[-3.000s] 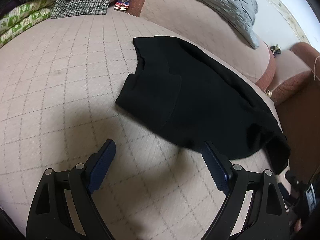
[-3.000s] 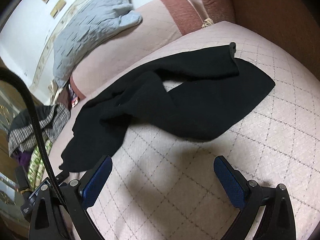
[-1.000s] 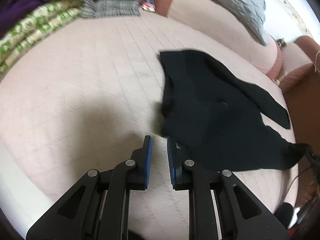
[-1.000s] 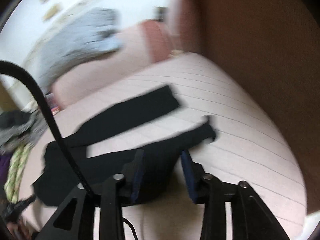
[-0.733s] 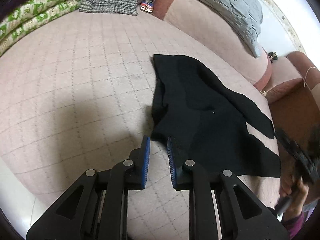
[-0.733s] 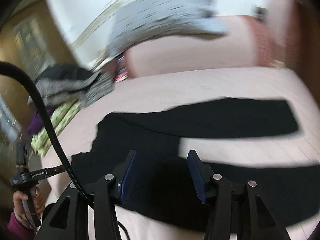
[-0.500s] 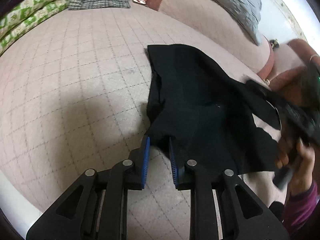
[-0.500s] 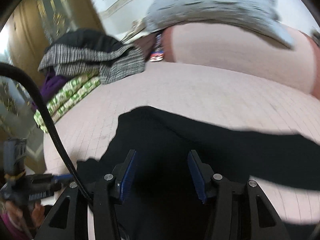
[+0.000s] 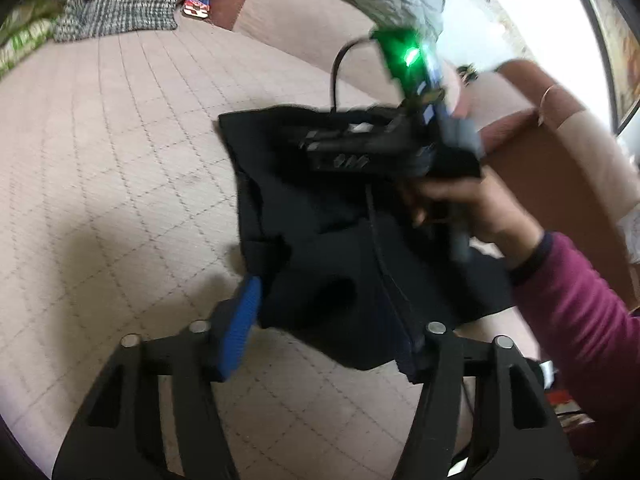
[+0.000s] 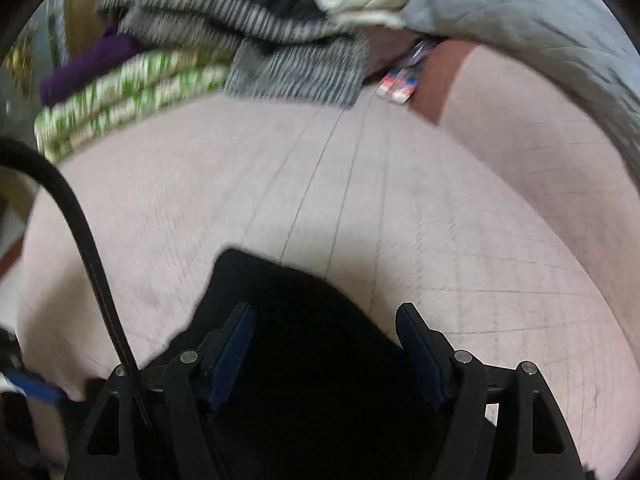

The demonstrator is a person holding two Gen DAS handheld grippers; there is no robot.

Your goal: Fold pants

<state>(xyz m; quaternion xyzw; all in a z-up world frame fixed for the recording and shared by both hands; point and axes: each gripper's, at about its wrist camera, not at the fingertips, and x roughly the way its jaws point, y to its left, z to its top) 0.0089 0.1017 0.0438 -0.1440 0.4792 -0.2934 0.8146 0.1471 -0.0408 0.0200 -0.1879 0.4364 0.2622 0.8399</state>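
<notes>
In the left wrist view, the left hand-held gripper (image 9: 326,320) is standing spread wide, its blue pads flanking the near edge of the black pants (image 9: 332,256), which are lying bunched on the quilted pink sofa seat (image 9: 120,168); no cloth is being pinched. The right hand (image 9: 472,204) is carrying its device over the garment's far part. In the right wrist view, the right hand-held gripper (image 10: 324,340) is likewise spread, hovering above the pants (image 10: 304,320) with dark fabric between its fingers; contact cannot be confirmed owing to blur. Risk: closing on a bunched layer would likely drag several plies together and produce a crooked fold, and the trailing black cable (image 10: 88,248) could snag the cloth.
</notes>
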